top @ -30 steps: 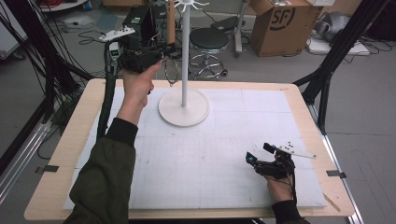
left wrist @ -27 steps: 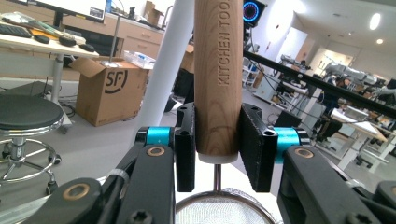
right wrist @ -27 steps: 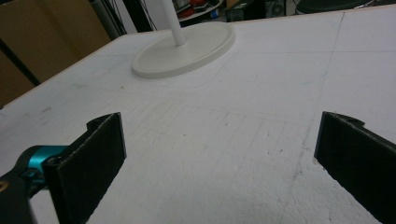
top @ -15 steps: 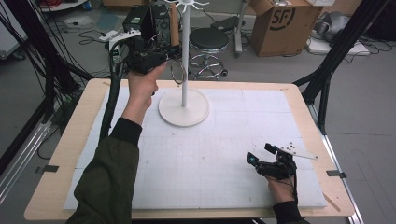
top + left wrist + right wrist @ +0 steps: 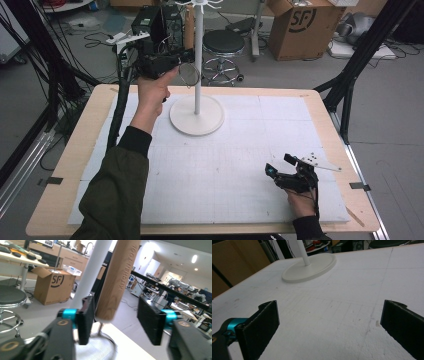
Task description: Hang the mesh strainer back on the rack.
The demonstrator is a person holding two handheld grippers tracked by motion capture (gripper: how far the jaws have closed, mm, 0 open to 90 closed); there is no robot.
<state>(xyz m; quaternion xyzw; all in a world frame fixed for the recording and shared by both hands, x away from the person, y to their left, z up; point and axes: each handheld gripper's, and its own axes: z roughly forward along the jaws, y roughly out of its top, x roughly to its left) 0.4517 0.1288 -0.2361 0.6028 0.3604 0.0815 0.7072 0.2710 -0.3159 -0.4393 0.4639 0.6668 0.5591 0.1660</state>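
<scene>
Upper left, the left tongs (image 5: pixel 116 320) have just opened around a hung wooden-handled utensil (image 5: pixel 117 282) by the rack pole (image 5: pixel 198 55); next, withdraw cleanly. The right tongs (image 5: pixel 280 167) rest apart on the tabletop (image 5: pixel 225 170).

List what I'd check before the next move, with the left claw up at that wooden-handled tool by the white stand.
1. Left claw let go: ok, its jaws have just been opening and a gap shows beside the wooden handle.
2. Handle free of both pads: cannot tell, it sits close against one.
3. Tool hung on the white stand: cannot tell, the hook is out of frame.
4. Stand's base flat on the table: ok.
5. Right claw open and empty: ok.
</scene>
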